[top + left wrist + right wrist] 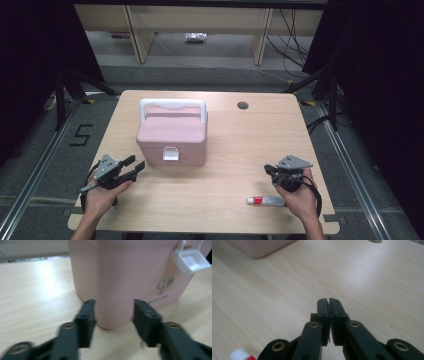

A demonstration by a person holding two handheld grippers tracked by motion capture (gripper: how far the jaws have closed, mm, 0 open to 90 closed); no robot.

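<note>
**Left jaws apart at the pink box, right jaws together near the tube**

The left hand-held gripper [134, 168] rests low over the worktop [240, 145] at its near left, jaws spread apart and pointing at the pink box [172, 134]. In the left gripper view, the left hand-held gripper [113, 311] has its two black jaws either side of the box's rounded near corner [117, 277]; the frame is blurred, and whether the pads touch the pink wall cannot be told. Nothing is clamped between them.

The right hand-held gripper [270, 171] sits at the near right of the worktop, held in the person's hand, jaws pressed together with nothing between them. The right gripper view shows the right hand-held gripper [328, 302] with both jaws meeting tip to tip over bare wood.

The pink box stands upright left of the worktop's middle, lid down, its white handle [173, 105] raised across the far side of the lid and its white latch [171, 154] on the front wall facing the person. A small tube [266, 201] with a white cap and a red band lies flat near the front edge, just beside the right hand. A round cable hole [243, 105] sits in the far part of the worktop.
</note>
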